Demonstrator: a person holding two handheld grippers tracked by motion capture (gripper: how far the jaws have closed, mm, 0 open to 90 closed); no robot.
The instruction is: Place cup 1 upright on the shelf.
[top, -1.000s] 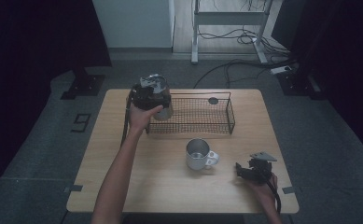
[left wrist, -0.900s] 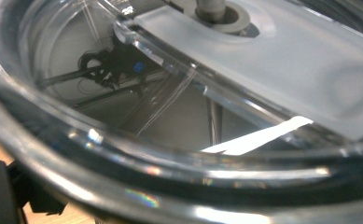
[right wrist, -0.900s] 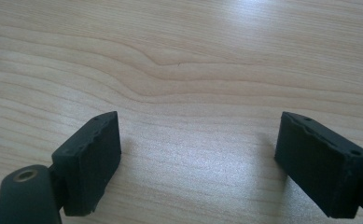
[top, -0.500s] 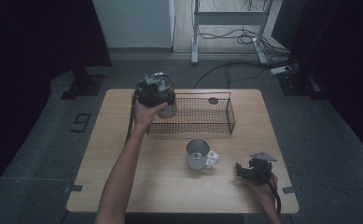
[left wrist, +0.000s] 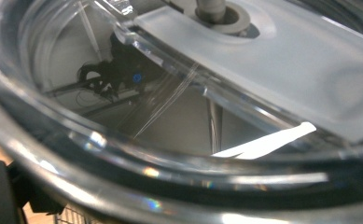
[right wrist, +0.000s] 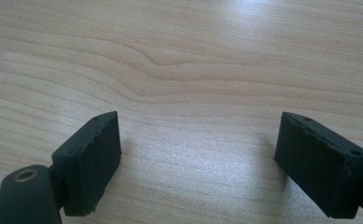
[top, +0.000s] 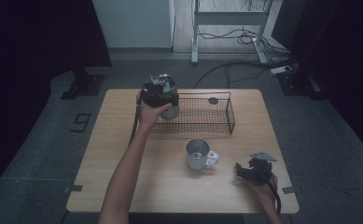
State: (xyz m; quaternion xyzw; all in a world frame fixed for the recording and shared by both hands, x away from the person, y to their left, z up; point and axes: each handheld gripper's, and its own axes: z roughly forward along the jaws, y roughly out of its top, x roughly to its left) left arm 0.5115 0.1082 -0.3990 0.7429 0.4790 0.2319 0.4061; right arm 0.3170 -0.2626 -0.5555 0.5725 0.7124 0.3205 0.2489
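holding a clear lidded cup (top: 169,111) over the wire basket's (top: 226,106) left edge.

High view overlooks table (top: 123,186); claw views sit close.

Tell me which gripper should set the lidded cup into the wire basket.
Left: the left gripper already holds the lidded cup above the wire basket; the right gripper rests open, far off.
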